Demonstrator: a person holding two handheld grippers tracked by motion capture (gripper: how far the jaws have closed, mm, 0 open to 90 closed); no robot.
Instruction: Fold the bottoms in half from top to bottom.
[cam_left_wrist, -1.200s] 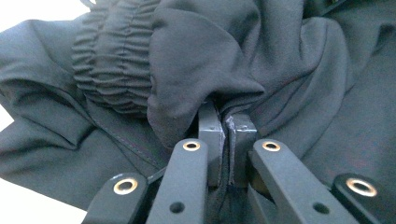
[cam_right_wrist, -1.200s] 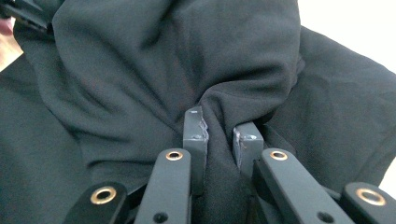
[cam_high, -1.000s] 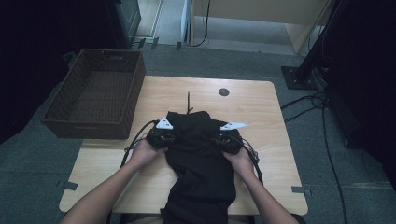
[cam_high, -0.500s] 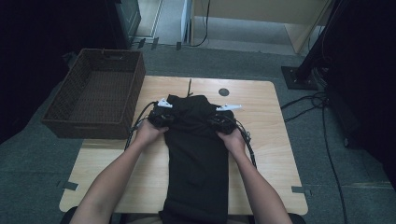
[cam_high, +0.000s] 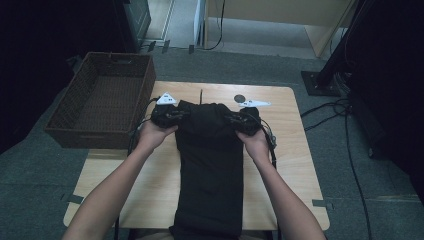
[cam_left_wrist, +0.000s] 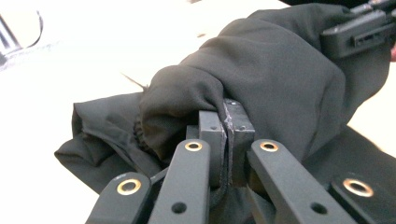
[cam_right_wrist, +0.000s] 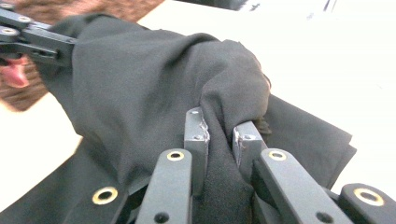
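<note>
Black cloth, a folded garment (cam_high: 210, 170), runs lengthwise down the middle of the wooden table (cam_high: 290, 165), its near end at the person's edge. At its far end the left gripper (cam_left_wrist: 227, 122) and right gripper (cam_right_wrist: 219, 133) each pinch a bunched fold, jaws pressed onto fabric. Beyond on the left, a wicker basket (cam_high: 75, 135) stands beside the table.

Black grippers (cam_high: 170, 116), brass rivets, grey three-cornered plates.

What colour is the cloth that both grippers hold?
The cloth is plain black, without pattern; the left gripper view shows it best.
</note>
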